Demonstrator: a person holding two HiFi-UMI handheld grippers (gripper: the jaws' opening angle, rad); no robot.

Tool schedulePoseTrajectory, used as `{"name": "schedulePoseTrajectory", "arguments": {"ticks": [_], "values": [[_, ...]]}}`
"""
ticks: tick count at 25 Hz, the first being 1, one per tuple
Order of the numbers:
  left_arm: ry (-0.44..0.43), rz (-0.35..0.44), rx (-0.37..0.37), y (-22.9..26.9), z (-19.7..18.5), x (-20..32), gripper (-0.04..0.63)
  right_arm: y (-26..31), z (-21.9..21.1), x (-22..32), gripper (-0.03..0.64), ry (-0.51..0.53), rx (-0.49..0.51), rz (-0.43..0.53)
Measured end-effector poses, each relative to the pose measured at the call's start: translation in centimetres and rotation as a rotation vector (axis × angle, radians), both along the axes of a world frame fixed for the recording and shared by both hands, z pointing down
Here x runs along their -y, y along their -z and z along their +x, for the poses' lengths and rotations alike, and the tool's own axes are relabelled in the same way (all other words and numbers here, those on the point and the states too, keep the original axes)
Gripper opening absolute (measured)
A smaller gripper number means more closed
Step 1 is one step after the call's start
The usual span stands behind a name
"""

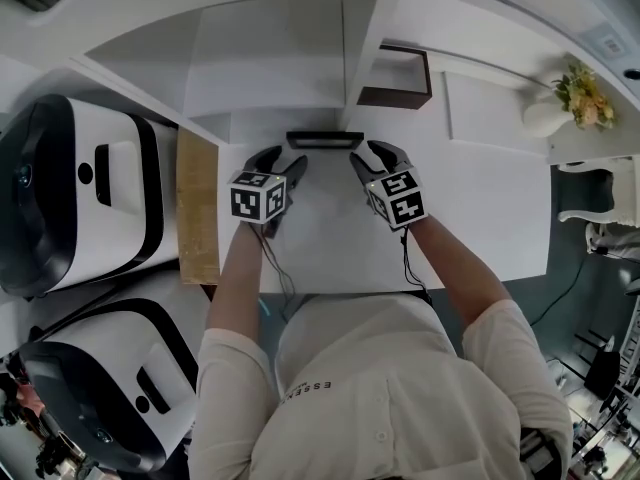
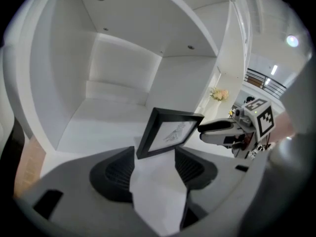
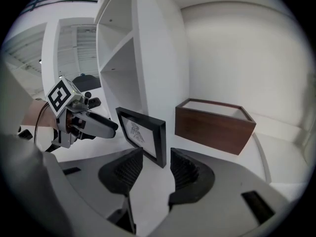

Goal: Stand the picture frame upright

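A black picture frame point(image 1: 324, 139) with a pale print stands upright on the white shelf surface point(image 1: 330, 238), just in front of the shelf's divider. My left gripper point(image 1: 283, 165) is at the frame's left end and my right gripper point(image 1: 372, 158) at its right end. In the left gripper view the frame point(image 2: 168, 132) rises just beyond the wide-apart jaws of the left gripper point(image 2: 154, 169), and the pads do not press on it. In the right gripper view the frame's end point(image 3: 143, 132) stands just past the right gripper point(image 3: 155, 169), whose jaws are also apart and touch nothing.
A dark wooden box point(image 1: 397, 76) sits in the right shelf bay, close behind the frame point(image 3: 215, 125). A white vase of flowers point(image 1: 565, 103) is far right. Two white and black machines point(image 1: 80, 188) and a wooden board point(image 1: 198, 203) lie to the left.
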State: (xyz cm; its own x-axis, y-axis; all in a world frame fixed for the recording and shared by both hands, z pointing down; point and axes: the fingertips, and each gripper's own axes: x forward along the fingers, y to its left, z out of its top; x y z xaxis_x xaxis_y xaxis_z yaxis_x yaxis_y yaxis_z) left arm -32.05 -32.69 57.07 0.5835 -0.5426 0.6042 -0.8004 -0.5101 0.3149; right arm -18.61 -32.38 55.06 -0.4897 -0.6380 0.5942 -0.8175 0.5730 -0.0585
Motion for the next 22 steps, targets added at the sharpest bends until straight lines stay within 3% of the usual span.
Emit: {"name": "schedulePoseTrajectory", "arguments": {"ticks": [4,7,10,11,13,15,22], "values": [[0.010,0.096,-0.028,3.0,0.2,-1.9,0.236,1.8,0.3,-1.7,0.167,-0.011,0.045,0.013],[-0.043,0.133,-0.090,5.0,1.1,-3.9,0.232,3.7,-0.4,-3.3,0.158,0.012,0.107,0.028],[-0.094,0.177,-0.114,6.8,1.9,-5.7,0.207,6.1,-0.4,-4.5,0.084,0.023,0.118,0.095],[-0.098,0.197,-0.112,7.5,1.9,-6.1,0.185,6.9,-0.3,-4.8,0.057,0.021,0.122,0.120],[-0.092,0.244,-0.112,9.0,1.9,-6.7,0.059,8.7,0.0,-5.3,0.032,0.022,0.148,0.163],[-0.086,0.290,-0.121,10.8,2.0,-7.3,0.015,10.5,0.2,-5.9,0.020,0.033,0.174,0.208],[-0.101,0.475,-0.097,16.5,2.4,-9.0,0.002,15.8,1.0,-8.1,0.015,0.093,0.232,0.354]]}}
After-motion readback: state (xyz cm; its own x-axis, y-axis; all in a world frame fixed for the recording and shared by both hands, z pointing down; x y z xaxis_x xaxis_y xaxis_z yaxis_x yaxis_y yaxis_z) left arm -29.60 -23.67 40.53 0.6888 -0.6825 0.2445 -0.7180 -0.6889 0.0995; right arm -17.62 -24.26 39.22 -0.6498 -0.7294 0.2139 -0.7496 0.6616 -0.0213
